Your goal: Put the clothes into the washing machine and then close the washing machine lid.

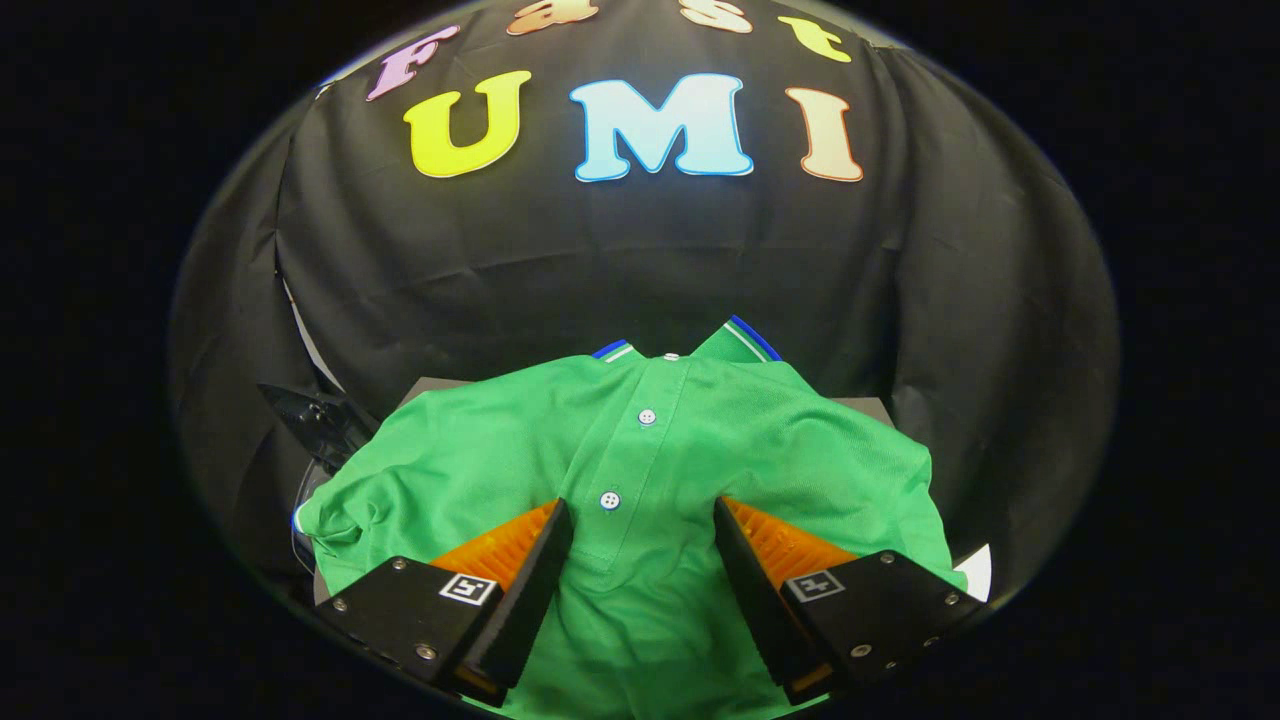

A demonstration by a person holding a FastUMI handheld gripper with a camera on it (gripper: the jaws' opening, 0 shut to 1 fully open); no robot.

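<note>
A green polo shirt (640,470) is spread flat on a grey worktop (868,405), collar away from the tongs (640,525). The tongs are held wide open just over the shirt's buttoned placket, gripping nothing. The shirt is judged light, soft and limp; a bunched fold near the placket is best pinched.

A recording booth: black cloth wall (640,250) draped behind a small grey table (868,406).
</note>
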